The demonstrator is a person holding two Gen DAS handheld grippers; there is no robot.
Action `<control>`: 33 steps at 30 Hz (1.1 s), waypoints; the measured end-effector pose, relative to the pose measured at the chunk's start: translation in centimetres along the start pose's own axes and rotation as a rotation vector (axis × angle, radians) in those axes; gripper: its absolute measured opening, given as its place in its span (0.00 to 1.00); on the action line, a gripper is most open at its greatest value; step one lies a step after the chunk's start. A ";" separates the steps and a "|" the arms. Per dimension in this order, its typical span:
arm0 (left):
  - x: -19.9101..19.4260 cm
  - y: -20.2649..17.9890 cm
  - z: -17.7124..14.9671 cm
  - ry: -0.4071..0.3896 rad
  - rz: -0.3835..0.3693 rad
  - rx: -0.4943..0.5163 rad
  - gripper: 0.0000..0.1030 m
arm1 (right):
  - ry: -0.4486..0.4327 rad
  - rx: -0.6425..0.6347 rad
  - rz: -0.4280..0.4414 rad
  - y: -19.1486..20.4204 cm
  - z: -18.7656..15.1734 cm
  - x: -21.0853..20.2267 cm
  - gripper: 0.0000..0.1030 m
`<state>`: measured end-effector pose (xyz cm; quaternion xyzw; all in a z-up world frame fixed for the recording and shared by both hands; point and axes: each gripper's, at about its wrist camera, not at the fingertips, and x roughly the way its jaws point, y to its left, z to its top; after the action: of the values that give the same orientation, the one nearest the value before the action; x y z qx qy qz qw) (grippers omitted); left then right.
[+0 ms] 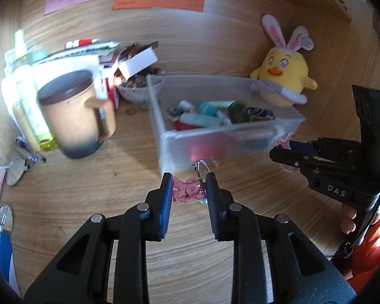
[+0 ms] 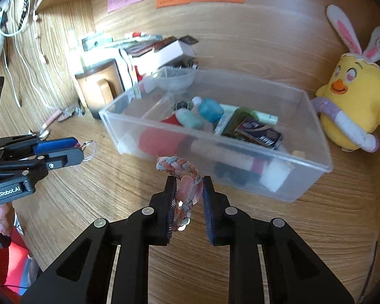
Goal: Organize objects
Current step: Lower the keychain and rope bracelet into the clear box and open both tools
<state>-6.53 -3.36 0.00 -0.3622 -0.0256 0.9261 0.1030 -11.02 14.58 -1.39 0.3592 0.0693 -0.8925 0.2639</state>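
1. The clear bin stood on the tabletop, rigid.
2. A soft braided band, judged light, was pinched by the right tongs.
3. A brittle-looking pink charm was pinched bodywise by the left tongs.

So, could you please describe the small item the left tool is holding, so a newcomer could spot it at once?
Start at the clear plastic bin on the wooden desk. Just in front of its near corner, the left tool is shut on a translucent pink keychain charm with a clear ring. Unlike the braided pink-and-grey band in the right tool, it is glossy, hard plastic.
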 end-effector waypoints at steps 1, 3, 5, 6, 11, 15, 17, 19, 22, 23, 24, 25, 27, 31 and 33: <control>-0.1 -0.2 0.1 -0.006 -0.002 0.000 0.25 | -0.009 0.002 -0.002 -0.2 0.2 -0.3 0.18; -0.2 -0.8 0.7 -0.022 -0.013 0.001 0.25 | -0.031 0.005 -0.006 -0.6 0.5 -1.1 0.18; -0.3 -1.3 1.3 -0.037 -0.022 0.003 0.25 | -0.048 0.006 -0.008 -0.9 0.8 -1.7 0.18; -0.4 -1.6 1.7 -0.046 -0.023 0.007 0.25 | -0.057 0.007 -0.010 -1.0 1.0 -2.0 0.18; -0.6 -2.7 3.2 -0.087 -0.032 0.019 0.25 | -0.102 0.016 -0.027 -1.9 2.0 -3.3 0.18; -0.3 -3.0 4.6 -0.111 -0.023 0.021 0.25 | -0.134 0.023 -0.043 -2.7 2.8 -3.9 0.18; -0.1 -3.0 5.3 -0.119 -0.022 0.016 0.25 | -0.147 0.028 -0.053 -3.1 3.3 -4.2 0.18; 0.2 -2.9 5.8 -0.121 -0.020 0.010 0.25 | -0.157 0.031 -0.069 -3.5 3.7 -4.4 0.18; 0.9 -2.8 6.6 -0.117 -0.021 0.001 0.25 | -0.166 0.038 -0.088 -4.2 4.2 -4.4 0.18; 1.2 -2.8 6.8 -0.114 -0.020 0.000 0.25 | -0.167 0.041 -0.092 -4.4 4.4 -4.3 0.18; 1.5 -2.8 7.0 -0.109 -0.017 0.001 0.25 | -0.167 0.044 -0.095 -4.6 4.6 -4.2 0.18; 1.8 -2.9 7.2 -0.104 -0.016 0.001 0.25 | -0.165 0.046 -0.099 -4.8 4.8 -3.9 0.18; 2.5 -2.9 7.7 -0.093 -0.015 0.003 0.25 | -0.157 0.048 -0.101 -4.9 5.2 -3.4 0.18; 4.0 -3.0 8.2 -0.070 -0.004 0.009 0.25 | -0.125 0.038 -0.097 -4.8 5.6 -1.9 0.18; 4.9 -2.9 8.3 -0.052 -0.009 0.005 0.25 | -0.105 0.036 -0.091 -4.8 5.7 -0.9 0.18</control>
<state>-15.14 0.74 3.21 -0.3378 -0.0274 0.9347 0.1072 -16.39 17.23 3.08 0.3132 0.0556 -0.9222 0.2201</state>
